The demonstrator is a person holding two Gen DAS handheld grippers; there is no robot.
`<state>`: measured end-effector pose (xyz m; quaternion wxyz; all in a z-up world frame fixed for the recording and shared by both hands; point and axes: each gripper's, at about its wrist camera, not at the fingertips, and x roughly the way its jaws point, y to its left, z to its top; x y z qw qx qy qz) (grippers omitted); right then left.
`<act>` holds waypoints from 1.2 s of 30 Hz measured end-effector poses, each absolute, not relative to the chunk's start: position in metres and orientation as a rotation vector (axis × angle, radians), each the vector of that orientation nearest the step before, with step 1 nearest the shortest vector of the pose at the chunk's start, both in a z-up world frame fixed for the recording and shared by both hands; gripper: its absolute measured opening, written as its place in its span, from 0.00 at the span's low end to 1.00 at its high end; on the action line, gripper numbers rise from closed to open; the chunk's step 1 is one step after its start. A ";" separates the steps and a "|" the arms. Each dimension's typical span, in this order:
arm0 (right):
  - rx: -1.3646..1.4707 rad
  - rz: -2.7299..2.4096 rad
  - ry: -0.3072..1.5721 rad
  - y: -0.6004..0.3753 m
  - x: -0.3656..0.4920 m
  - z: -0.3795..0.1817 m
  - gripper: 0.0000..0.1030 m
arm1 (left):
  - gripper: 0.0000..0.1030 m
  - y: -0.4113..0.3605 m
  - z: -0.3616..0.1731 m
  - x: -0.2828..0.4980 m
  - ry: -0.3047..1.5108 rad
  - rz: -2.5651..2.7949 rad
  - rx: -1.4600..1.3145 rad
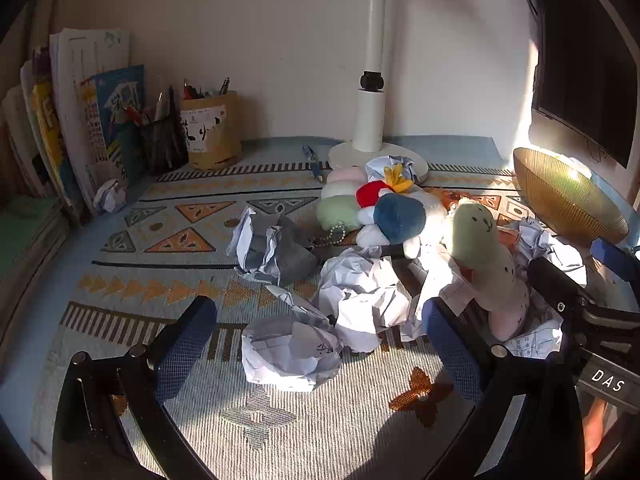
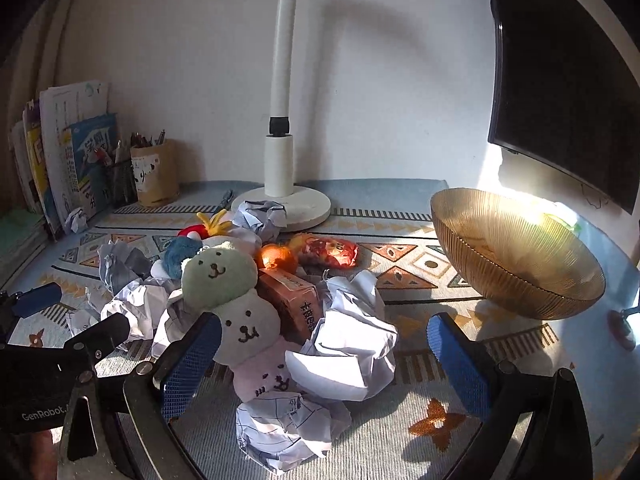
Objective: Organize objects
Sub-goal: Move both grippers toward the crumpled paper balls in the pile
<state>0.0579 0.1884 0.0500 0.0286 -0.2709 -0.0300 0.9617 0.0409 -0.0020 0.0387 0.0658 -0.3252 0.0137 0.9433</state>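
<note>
Both grippers hang spread wide and empty over a patterned mat (image 2: 404, 432) strewn with crumpled paper. The left gripper (image 1: 320, 348) brackets a crumpled paper ball (image 1: 290, 354) lying just in front of the white lamp base (image 1: 376, 156), which stands farther back by the wall. The right gripper (image 2: 326, 350) frames a stacked bear plush (image 2: 236, 304) that leans against a small orange carton (image 2: 294, 300); a tangerine (image 2: 276, 258) and a red snack packet (image 2: 330, 252) lie between that carton and the lamp base. An amber ribbed glass bowl (image 2: 516, 264) sits right of the lamp base, near the heap but apart from it.
</note>
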 end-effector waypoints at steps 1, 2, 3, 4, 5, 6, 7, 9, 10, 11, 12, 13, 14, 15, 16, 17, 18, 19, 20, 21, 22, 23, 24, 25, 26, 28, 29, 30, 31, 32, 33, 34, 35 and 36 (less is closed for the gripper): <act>-0.837 2.963 -0.089 0.188 0.058 0.050 1.00 | 0.99 -0.002 0.039 0.041 0.041 2.845 -0.982; -0.839 2.962 -0.086 0.188 0.059 0.050 1.00 | 0.99 -0.002 0.038 0.041 0.039 2.846 -0.983; -0.841 2.963 -0.081 0.188 0.059 0.050 1.00 | 0.99 -0.002 0.038 0.041 0.038 2.846 -0.984; -0.843 2.964 -0.078 0.189 0.058 0.051 1.00 | 0.99 -0.002 0.038 0.041 0.037 2.846 -0.985; -0.844 2.964 -0.074 0.189 0.058 0.051 1.00 | 0.99 -0.001 0.038 0.041 0.036 2.846 -0.985; -0.846 2.966 -0.070 0.190 0.058 0.051 1.00 | 0.99 -0.001 0.038 0.041 0.037 2.846 -0.985; -0.848 2.966 -0.068 0.190 0.058 0.051 1.00 | 0.99 -0.001 0.038 0.041 0.037 2.847 -0.986; -0.849 2.964 -0.066 0.191 0.058 0.051 1.00 | 0.99 -0.001 0.038 0.041 0.038 2.846 -0.987; -0.849 2.964 -0.065 0.190 0.057 0.051 1.00 | 0.99 -0.002 0.038 0.041 0.038 2.846 -0.987; -0.848 2.964 -0.064 0.190 0.058 0.051 1.00 | 0.99 -0.002 0.038 0.041 0.039 2.846 -0.988; -0.848 2.964 -0.064 0.190 0.058 0.051 1.00 | 0.99 -0.002 0.038 0.041 0.039 2.846 -0.988; -0.849 2.964 -0.062 0.191 0.058 0.050 1.00 | 0.99 -0.002 0.038 0.041 0.038 2.845 -0.987; -0.849 2.964 -0.061 0.191 0.058 0.050 1.00 | 0.99 -0.001 0.038 0.041 0.038 2.846 -0.987; -0.849 2.963 -0.059 0.191 0.058 0.050 1.00 | 0.99 -0.001 0.038 0.041 0.038 2.846 -0.988; -0.849 2.963 -0.057 0.191 0.058 0.050 1.00 | 0.99 -0.001 0.038 0.041 0.038 2.846 -0.988; -0.850 2.963 -0.055 0.191 0.058 0.050 1.00 | 0.99 -0.001 0.038 0.041 0.038 2.846 -0.988; -0.850 2.963 -0.053 0.191 0.058 0.050 1.00 | 0.99 -0.001 0.038 0.041 0.038 2.846 -0.989; -0.850 2.964 -0.051 0.192 0.059 0.050 1.00 | 0.99 -0.001 0.038 0.041 0.039 2.845 -0.991; -0.852 2.964 -0.049 0.192 0.058 0.050 1.00 | 0.99 -0.001 0.038 0.041 0.039 2.845 -0.991; -0.854 2.964 -0.048 0.192 0.058 0.050 1.00 | 0.99 -0.001 0.038 0.041 0.039 2.845 -0.991; -0.855 2.963 -0.047 0.192 0.058 0.050 1.00 | 0.99 -0.001 0.038 0.041 0.040 2.845 -0.991; -0.856 2.964 -0.044 0.193 0.058 0.050 1.00 | 0.99 -0.001 0.038 0.041 0.040 2.845 -0.991; -0.857 2.964 -0.042 0.193 0.058 0.049 1.00 | 0.99 -0.001 0.038 0.041 0.040 2.845 -0.991; -0.857 2.964 -0.040 0.193 0.058 0.050 1.00 | 0.99 -0.001 0.038 0.041 0.040 2.844 -0.990; -0.857 2.965 -0.037 0.193 0.058 0.050 1.00 | 0.99 -0.001 0.038 0.041 0.040 2.845 -0.991; -0.858 2.965 -0.028 0.194 0.058 0.050 1.00 | 0.99 -0.001 0.038 0.041 0.040 2.844 -0.991; -0.858 2.965 -0.023 0.195 0.058 0.050 1.00 | 0.99 -0.001 0.038 0.041 0.040 2.844 -0.990; -0.860 2.966 -0.019 0.196 0.057 0.050 1.00 | 0.99 -0.002 0.037 0.041 0.039 2.844 -0.990; -0.862 2.967 -0.015 0.196 0.057 0.050 1.00 | 0.99 -0.002 0.038 0.041 0.040 2.843 -0.990; -0.865 2.968 -0.013 0.196 0.057 0.050 1.00 | 0.99 -0.002 0.038 0.041 0.041 2.843 -0.991; -0.867 2.968 -0.011 0.196 0.057 0.050 1.00 | 0.99 -0.002 0.038 0.041 0.041 2.843 -0.991; -0.867 2.967 -0.011 0.196 0.057 0.050 1.00 | 0.99 -0.002 0.038 0.041 0.041 2.843 -0.991; -0.864 2.967 -0.010 0.196 0.057 0.050 1.00 | 0.99 -0.002 0.038 0.041 0.040 2.843 -0.990; -0.862 2.968 -0.008 0.197 0.058 0.050 1.00 | 0.99 -0.002 0.038 0.041 0.039 2.843 -0.989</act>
